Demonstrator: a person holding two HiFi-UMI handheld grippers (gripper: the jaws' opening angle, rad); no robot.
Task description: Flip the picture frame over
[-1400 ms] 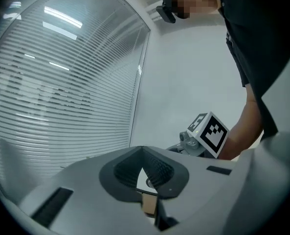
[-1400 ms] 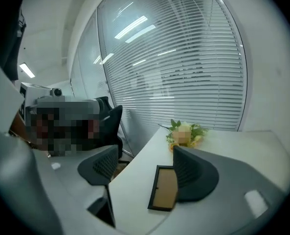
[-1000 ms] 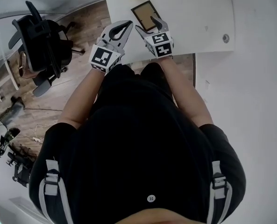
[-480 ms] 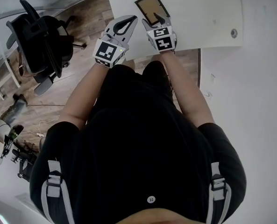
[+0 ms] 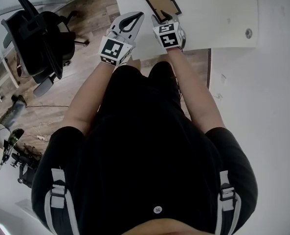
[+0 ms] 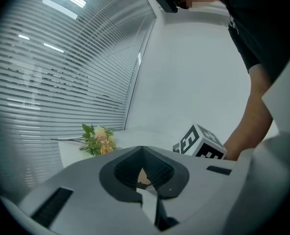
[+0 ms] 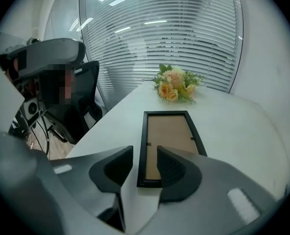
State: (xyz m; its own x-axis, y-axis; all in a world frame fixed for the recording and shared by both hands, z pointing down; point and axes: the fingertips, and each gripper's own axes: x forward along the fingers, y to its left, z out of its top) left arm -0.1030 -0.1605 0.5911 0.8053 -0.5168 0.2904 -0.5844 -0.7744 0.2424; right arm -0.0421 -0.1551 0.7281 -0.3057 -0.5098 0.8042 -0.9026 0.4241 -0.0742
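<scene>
A black picture frame (image 5: 162, 1) (image 7: 169, 141) lies flat on the white table (image 5: 208, 13), brown backing board up, its short side toward me. My right gripper (image 5: 162, 17) (image 7: 145, 153) points steeply down just over the frame's near left corner. Its jaws are closing, and the frame's left rim shows in the gap between them; the pads do not press on it. My left gripper (image 5: 135, 17) (image 6: 142, 151) hovers left of the frame by the table's near left edge, its tips together and holding nothing. In the left gripper view the frame is mostly hidden.
A bunch of pale flowers (image 7: 176, 88) (image 6: 98, 140) lies at the table's far end beyond the frame. A black office chair (image 5: 37, 38) stands on the wood floor to the left. A round grommet (image 5: 248, 33) sits near the table's right edge.
Both grippers have come down toward the table and closer to the frame. The right gripper's jaws have narrowed over the frame's near corner. The left gripper stays shut.
</scene>
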